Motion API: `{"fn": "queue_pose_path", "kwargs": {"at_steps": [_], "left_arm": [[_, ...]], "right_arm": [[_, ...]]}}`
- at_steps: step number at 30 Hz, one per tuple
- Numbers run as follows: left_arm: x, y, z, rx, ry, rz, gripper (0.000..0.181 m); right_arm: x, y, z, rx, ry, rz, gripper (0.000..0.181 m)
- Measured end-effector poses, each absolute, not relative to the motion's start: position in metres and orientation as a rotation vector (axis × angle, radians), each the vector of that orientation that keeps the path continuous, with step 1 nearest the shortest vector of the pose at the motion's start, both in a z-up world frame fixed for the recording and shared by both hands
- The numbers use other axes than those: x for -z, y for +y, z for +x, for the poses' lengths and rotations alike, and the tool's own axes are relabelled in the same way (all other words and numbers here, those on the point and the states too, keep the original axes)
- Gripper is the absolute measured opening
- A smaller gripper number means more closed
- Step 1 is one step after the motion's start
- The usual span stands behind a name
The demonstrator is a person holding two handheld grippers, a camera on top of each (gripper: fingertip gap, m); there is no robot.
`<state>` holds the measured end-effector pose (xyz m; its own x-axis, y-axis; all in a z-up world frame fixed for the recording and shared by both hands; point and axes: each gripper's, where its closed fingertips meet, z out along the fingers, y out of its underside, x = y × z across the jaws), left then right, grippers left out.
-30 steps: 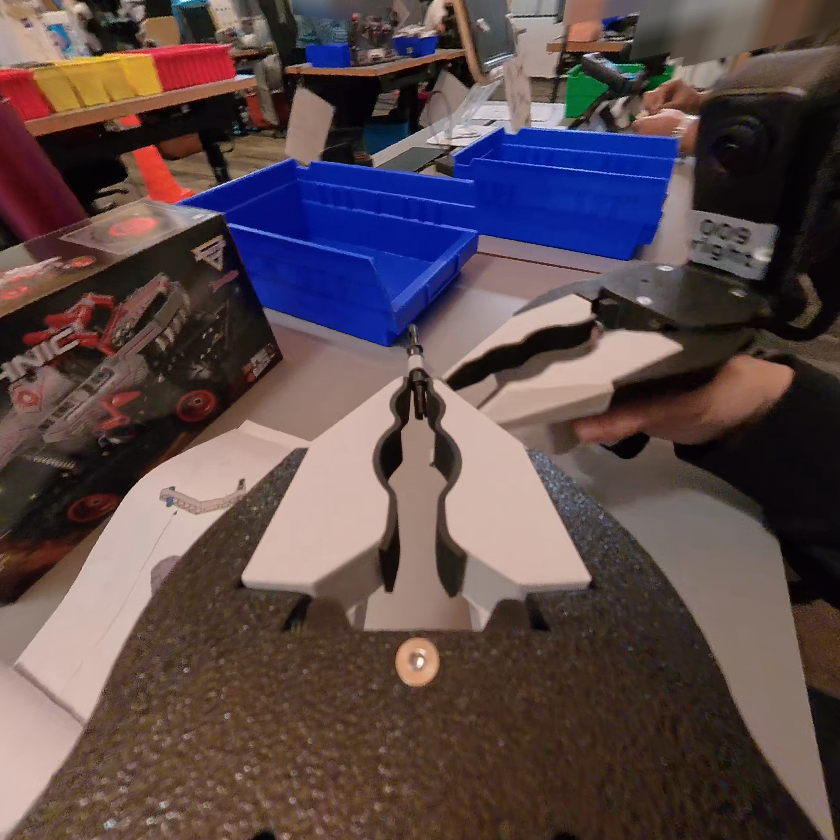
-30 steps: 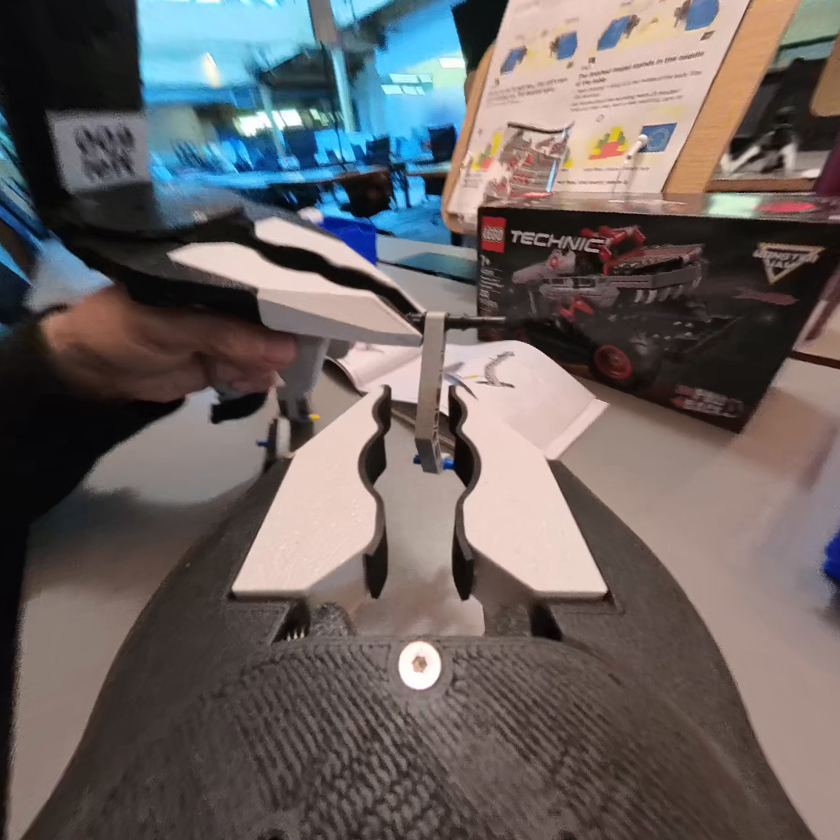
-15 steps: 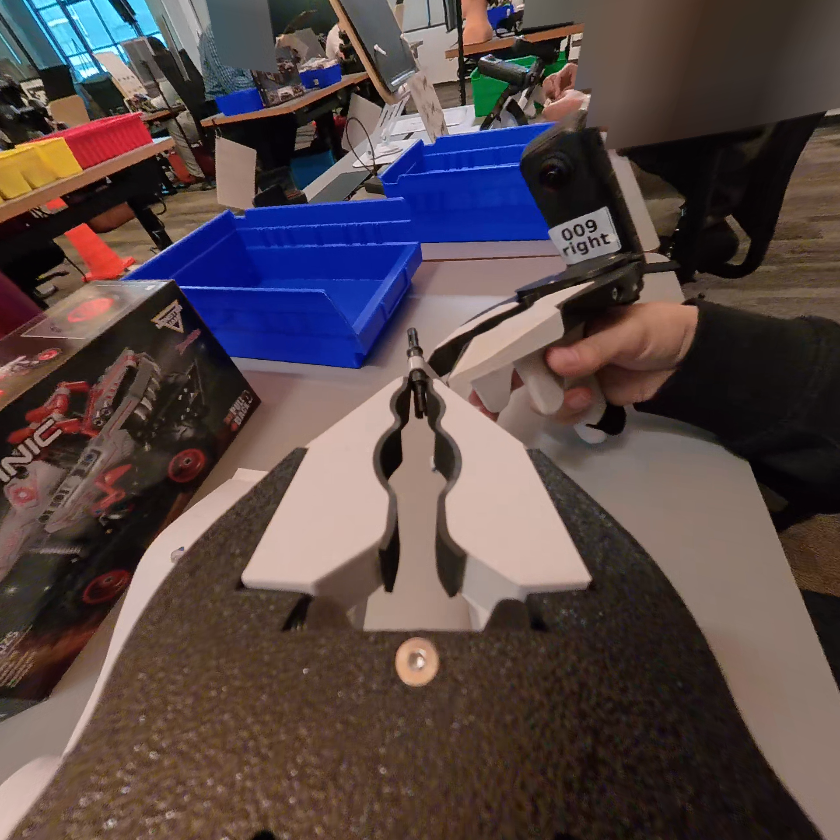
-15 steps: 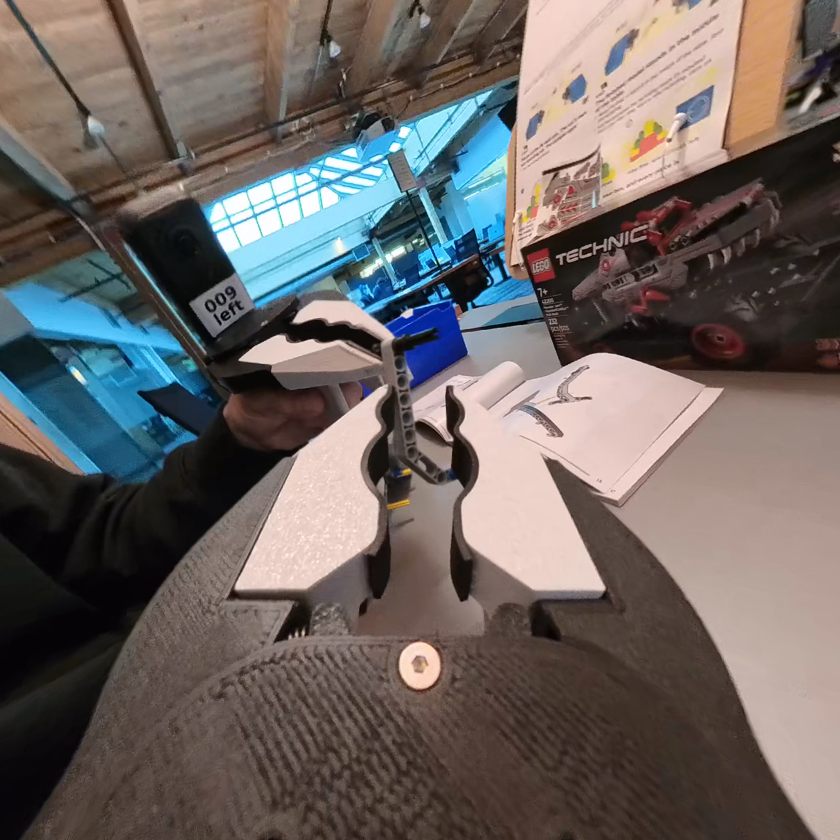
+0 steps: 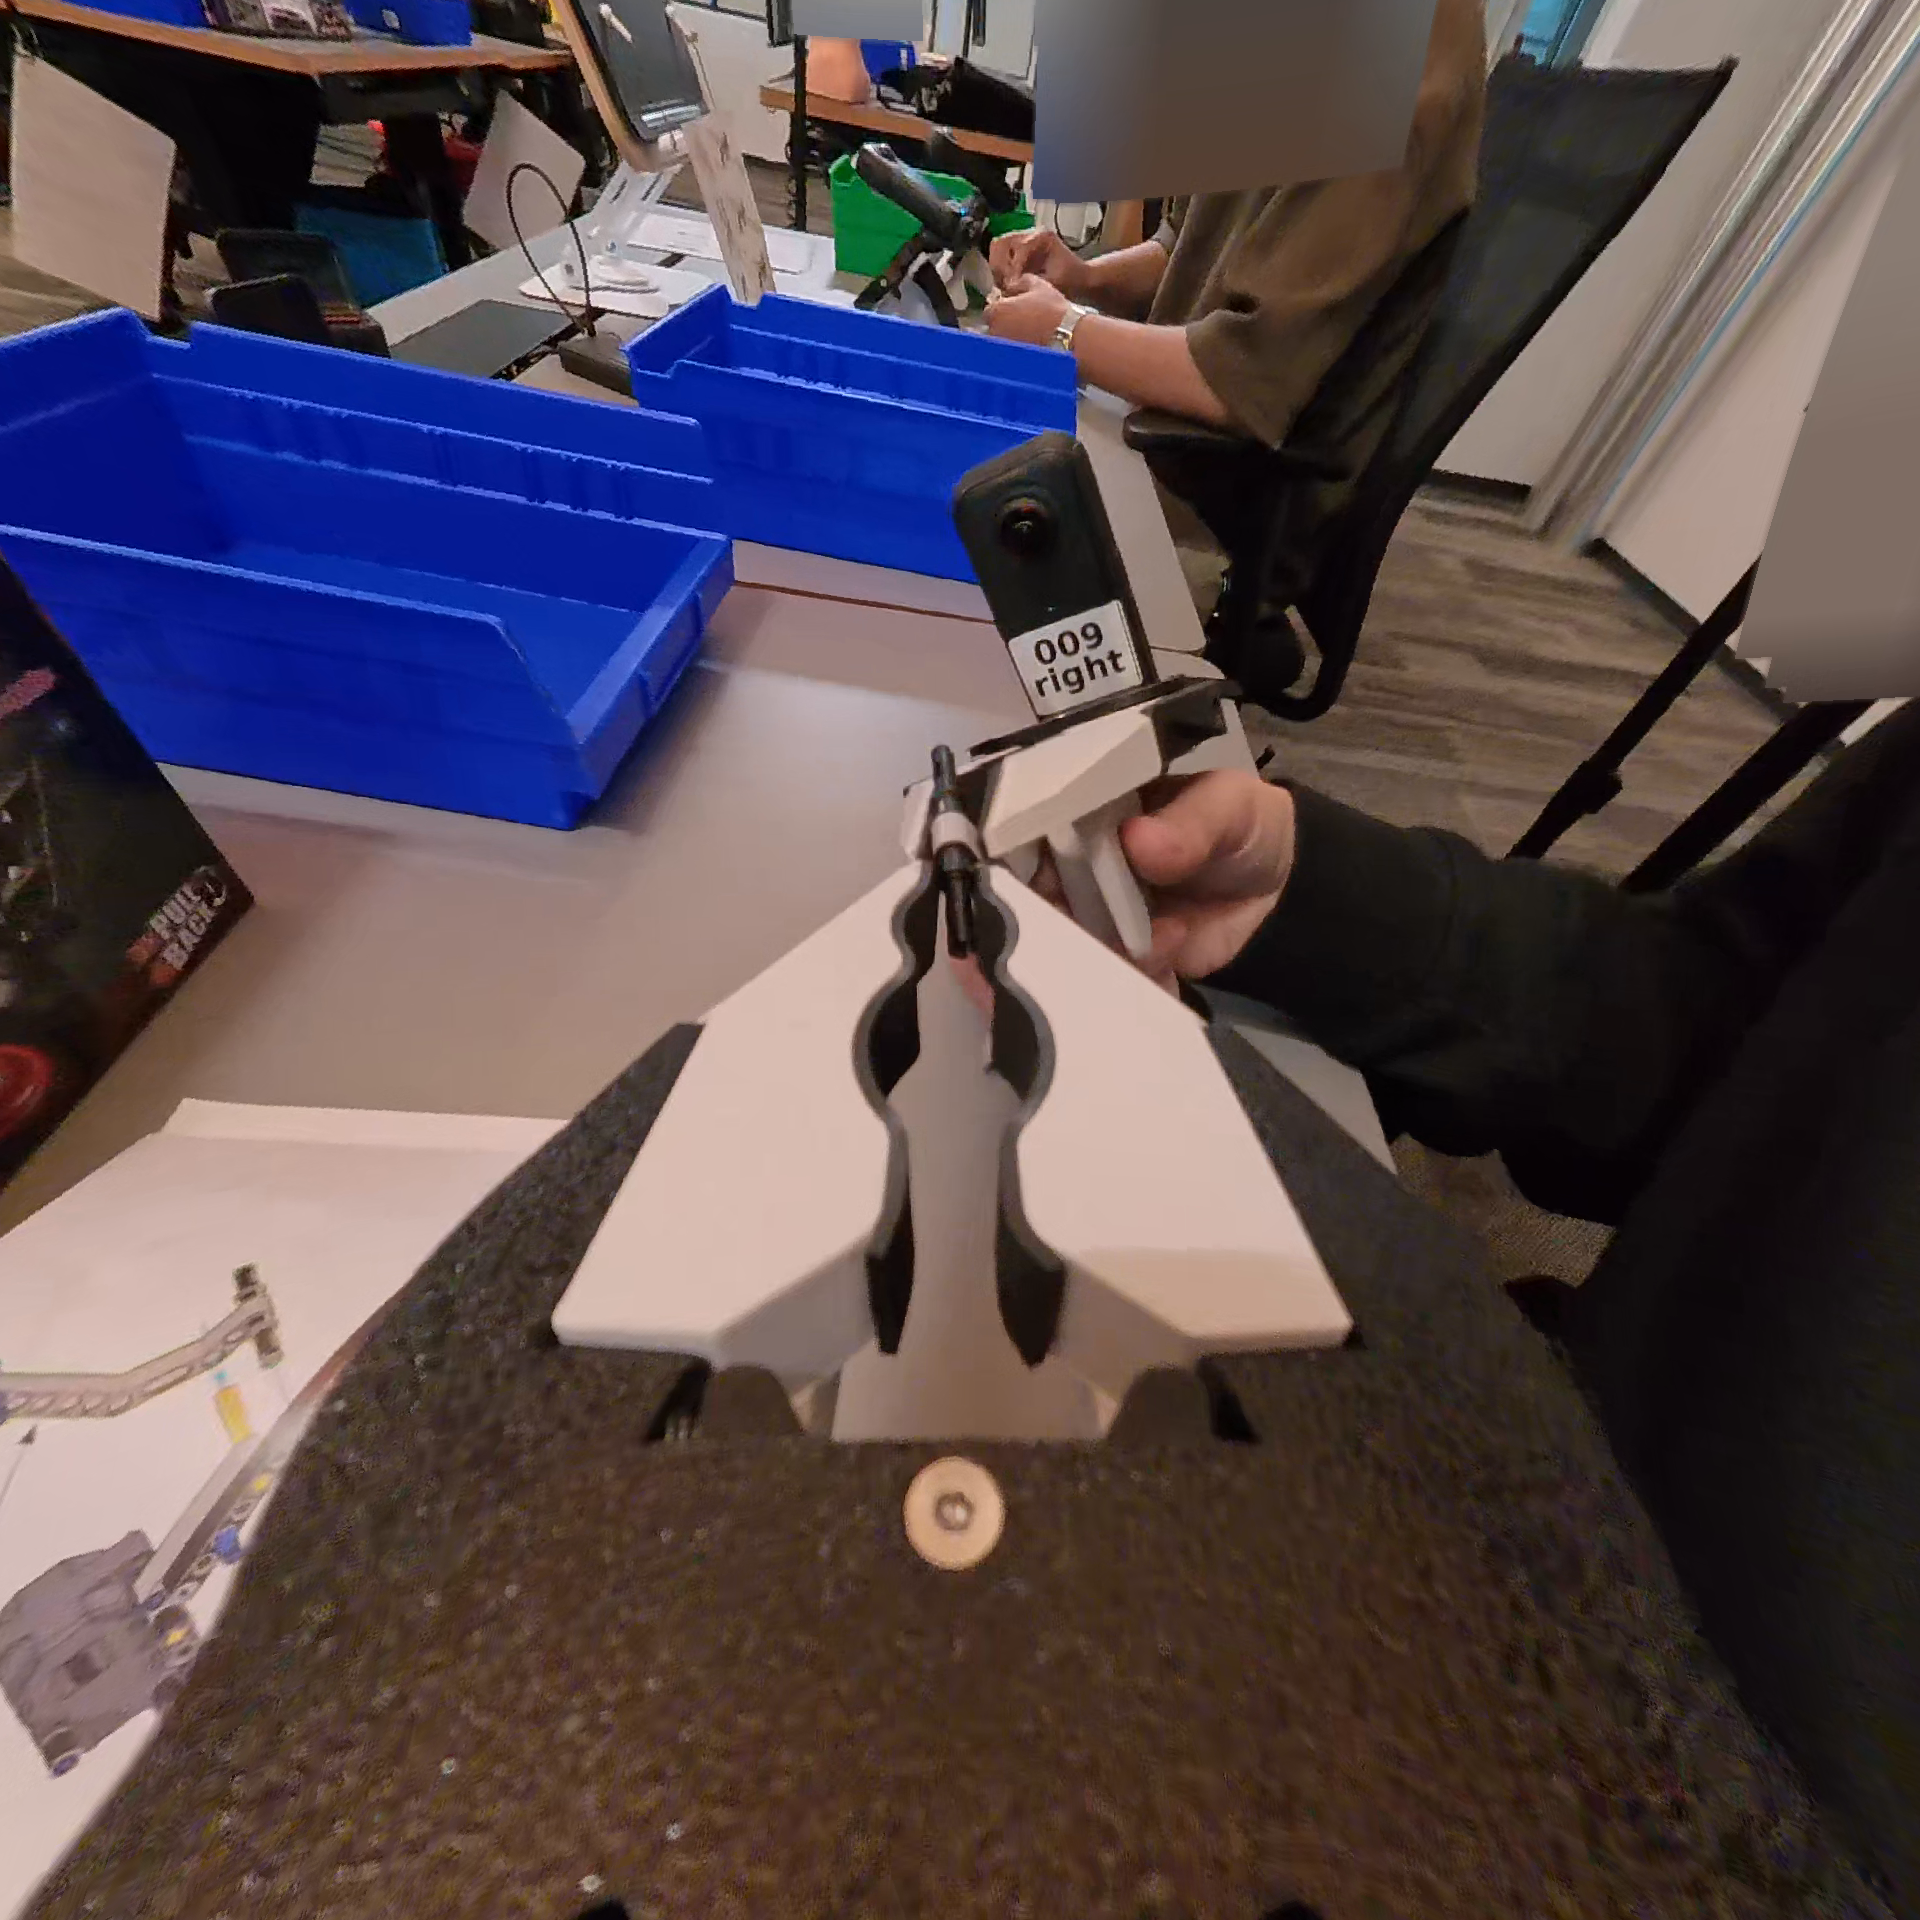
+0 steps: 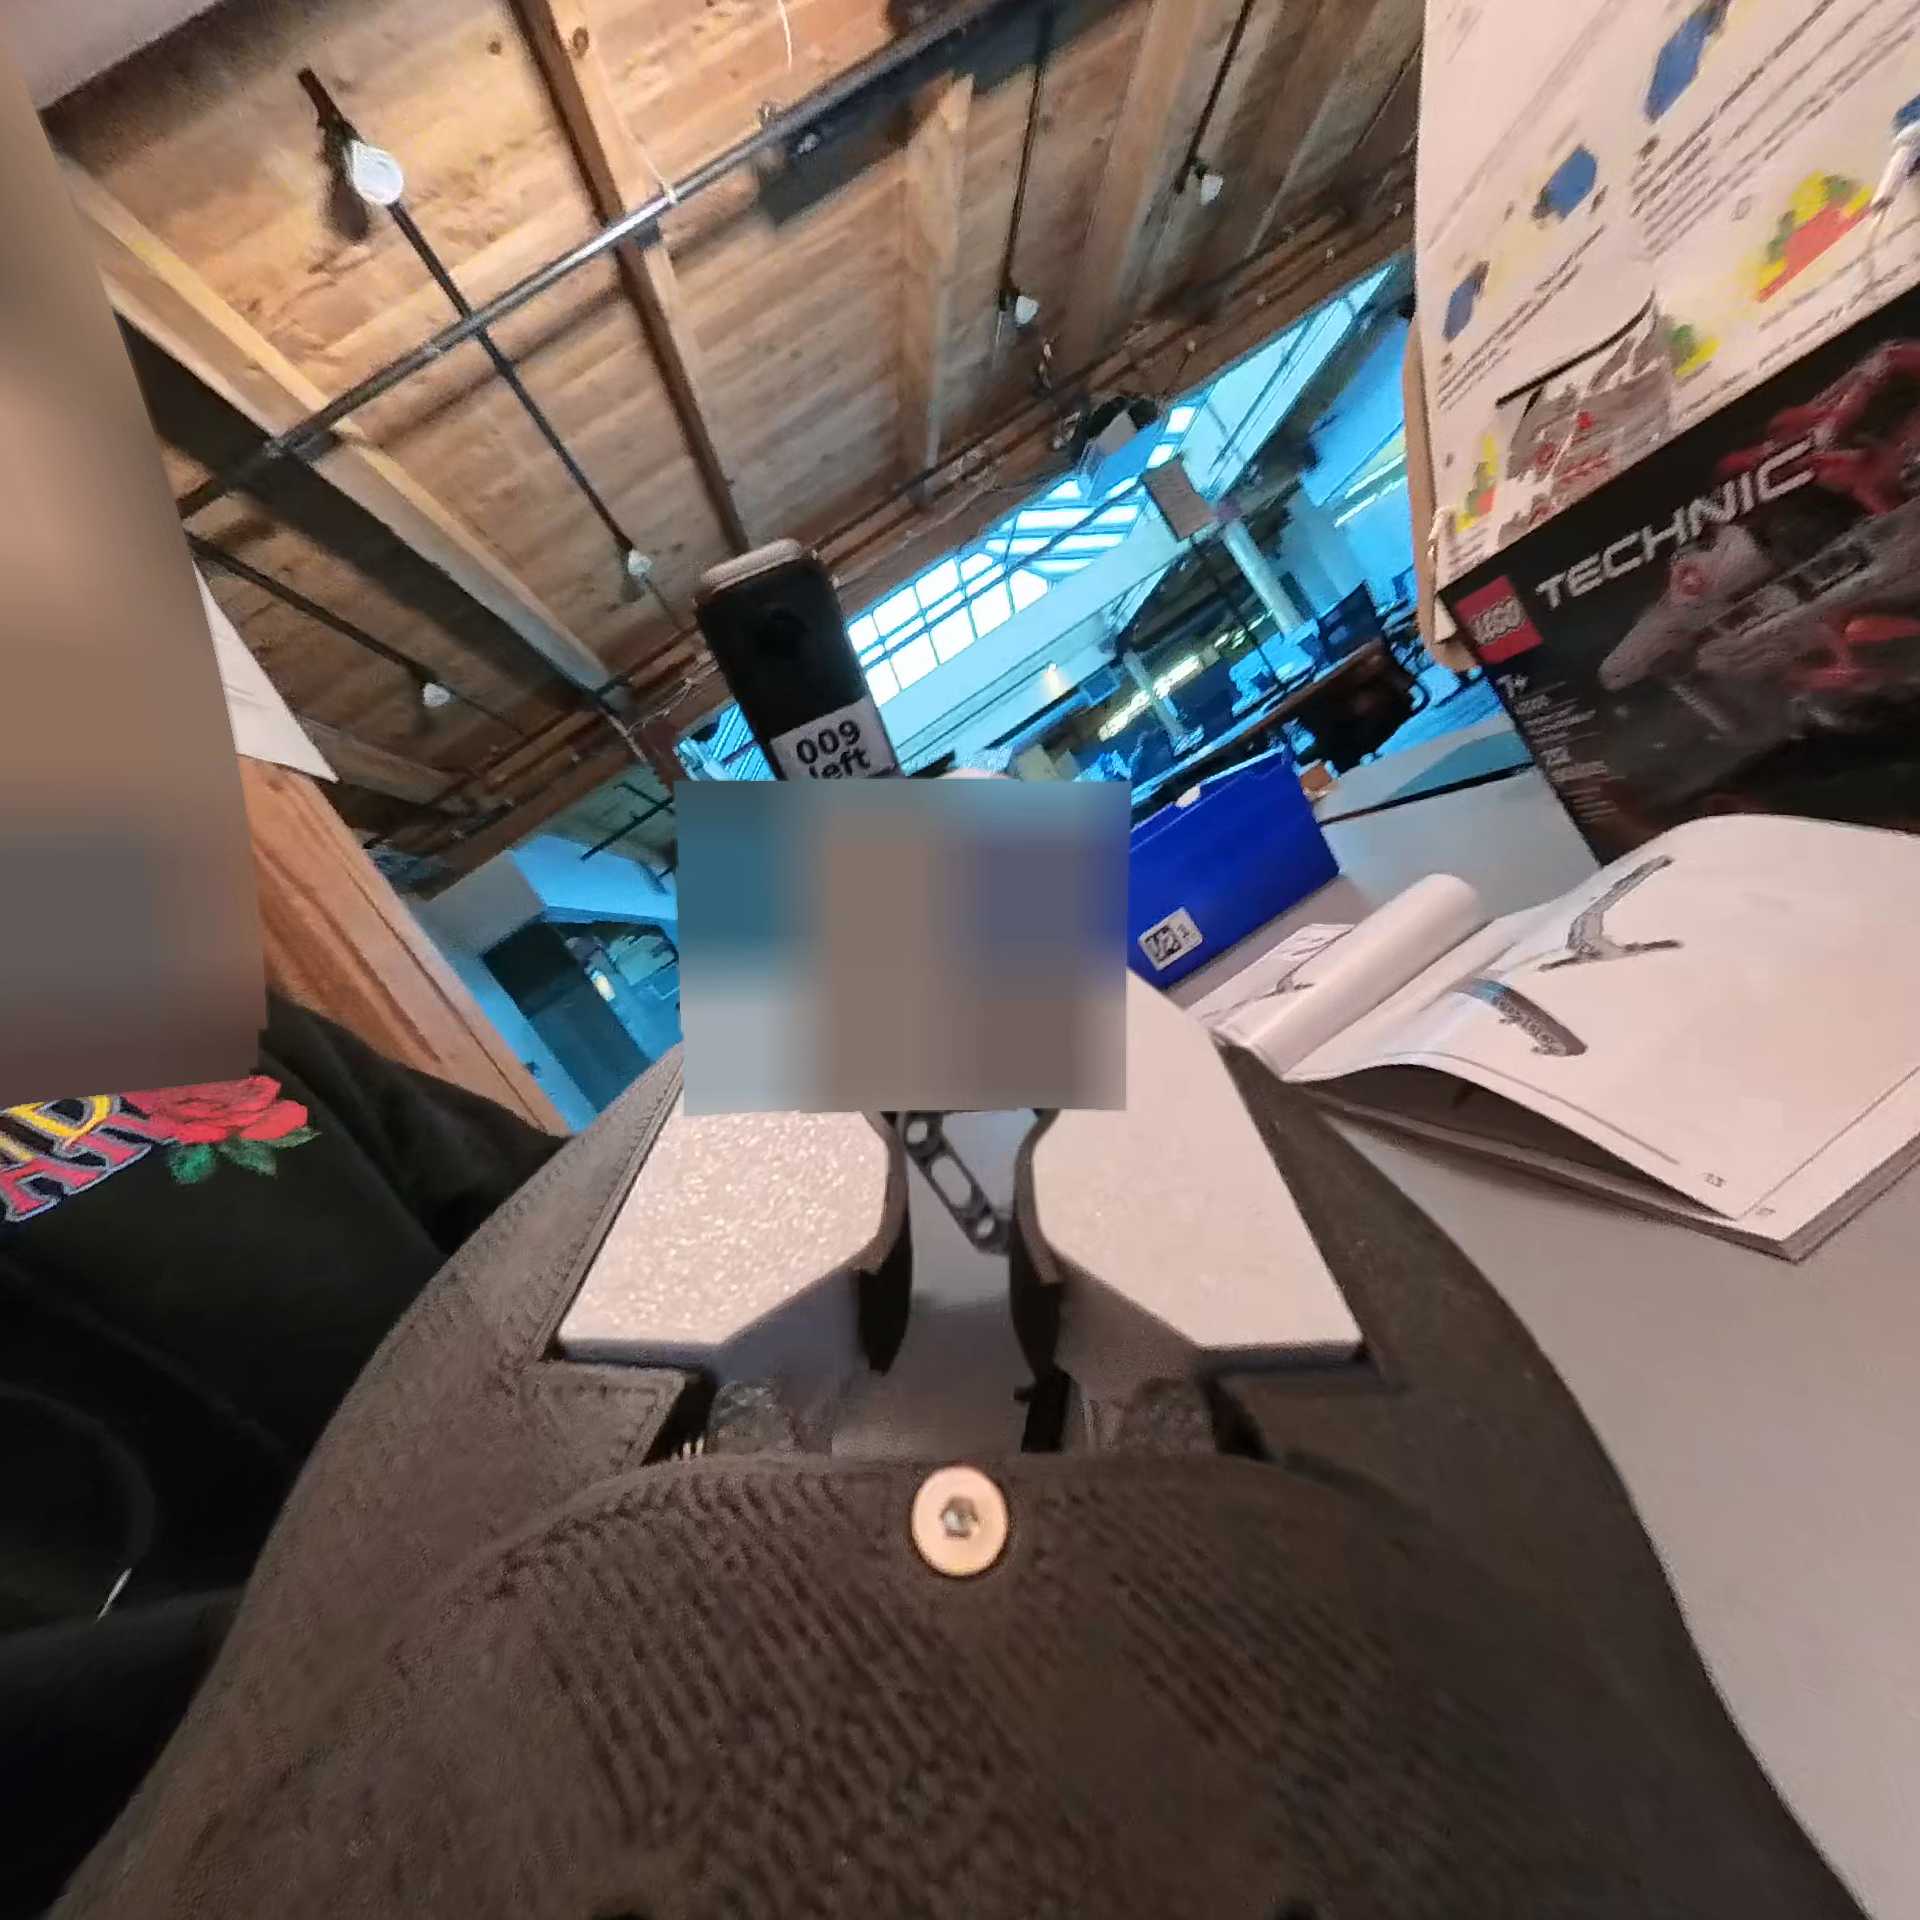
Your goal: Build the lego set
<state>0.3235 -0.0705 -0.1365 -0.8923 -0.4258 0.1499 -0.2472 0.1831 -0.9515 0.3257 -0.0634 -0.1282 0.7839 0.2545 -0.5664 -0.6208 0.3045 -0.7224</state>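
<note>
Grey fingers of the left gripper (image 5: 954, 914) are pinching together on a thin black axle (image 5: 951, 842) with a pale bush on it, the piece sticking out past the tips. Touching that axle from behind, the right gripper (image 5: 951, 821) is facing back toward it, held in a hand (image 5: 1210, 868) in a black sleeve. From the right gripper's own view a dark grey holed beam (image 6: 951, 1179) is lying between its jaws, which are sitting slightly apart; whether they are gripping it I cannot tell, since a blurred patch covers the tips. Left of the axle, an open instruction booklet (image 5: 208, 1299) is lying on the grey table (image 5: 468, 914), with the lego set's black box (image 5: 83, 935) beyond it. Farther back two blue bins (image 5: 395, 582) are standing side by side.
</note>
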Motion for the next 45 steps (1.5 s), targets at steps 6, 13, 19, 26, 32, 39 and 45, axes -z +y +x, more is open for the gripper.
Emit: {"fn": "queue_pose_path", "kwargs": {"at_steps": [6,13,19,26,32,39,45], "left_arm": [[0.138,-0.067,0.322,1.761,2.294,-0.615,0.004],[0.143,-0.06,0.326,1.621,2.264,-0.585,0.004],[0.154,-0.056,0.328,1.526,2.336,-0.61,0.004],[0.157,-0.058,0.317,1.828,2.392,-0.757,0.004],[0.157,-0.019,0.327,1.478,2.277,-0.652,0.003],[0.24,-0.006,0.338,0.942,2.567,-0.576,0.004],[0.259,0.0,0.334,0.77,2.645,-0.518,0.004]], "right_arm": [[0.127,-0.06,0.324,-0.527,0.33,-1.143,0.005],[0.133,-0.056,0.326,-0.451,0.325,-1.192,0.004],[0.143,-0.053,0.327,-0.321,0.281,-1.316,0.006],[0.146,-0.055,0.317,-0.315,0.219,-1.388,0.005],[0.145,-0.102,0.365,-0.232,0.469,-1.265,0.005],[0.171,-0.071,0.357,-0.287,0.512,-1.425,0.005],[0.171,-0.073,0.368,-0.41,0.642,-1.285,0.004]]}}
